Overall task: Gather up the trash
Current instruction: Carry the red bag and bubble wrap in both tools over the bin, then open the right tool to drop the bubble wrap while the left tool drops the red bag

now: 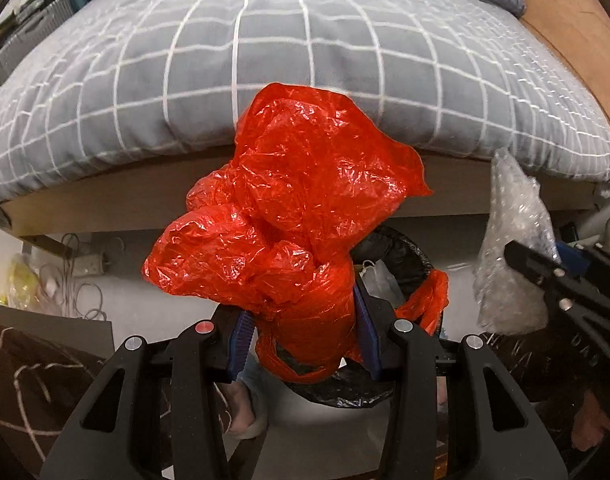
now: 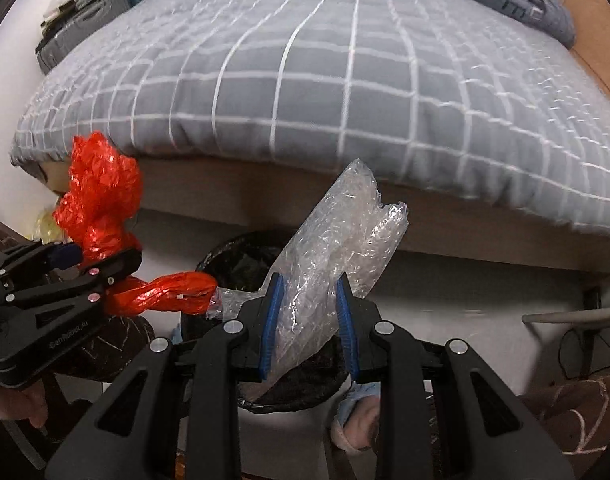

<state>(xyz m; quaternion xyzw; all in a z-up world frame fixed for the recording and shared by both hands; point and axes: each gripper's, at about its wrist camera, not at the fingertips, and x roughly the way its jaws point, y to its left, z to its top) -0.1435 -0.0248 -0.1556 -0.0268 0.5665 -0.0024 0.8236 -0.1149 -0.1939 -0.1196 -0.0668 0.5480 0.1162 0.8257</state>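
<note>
My left gripper [image 1: 303, 330] is shut on a crumpled red plastic bag [image 1: 297, 200], which billows up in front of the bed. In the right wrist view the same red plastic bag [image 2: 101, 196] and the left gripper [image 2: 101, 264] show at the left. My right gripper [image 2: 309, 320] is shut on a clear bubble-wrap piece [image 2: 337, 248], seen too as bubble wrap [image 1: 513, 248] at the right of the left wrist view beside the right gripper [image 1: 545, 268]. A bin lined with a black bag [image 2: 241, 260] stands on the floor right below both grippers; its rim [image 1: 409, 256] peeks out behind the red bag.
A bed with a grey checked duvet [image 1: 305, 60] fills the upper half, on a wooden frame [image 2: 465, 232]. Cables and a power strip [image 1: 85, 268] lie under the bed at left. A person's slippered feet [image 2: 357, 412] and brown patterned trousers [image 1: 21, 368] are near the bin.
</note>
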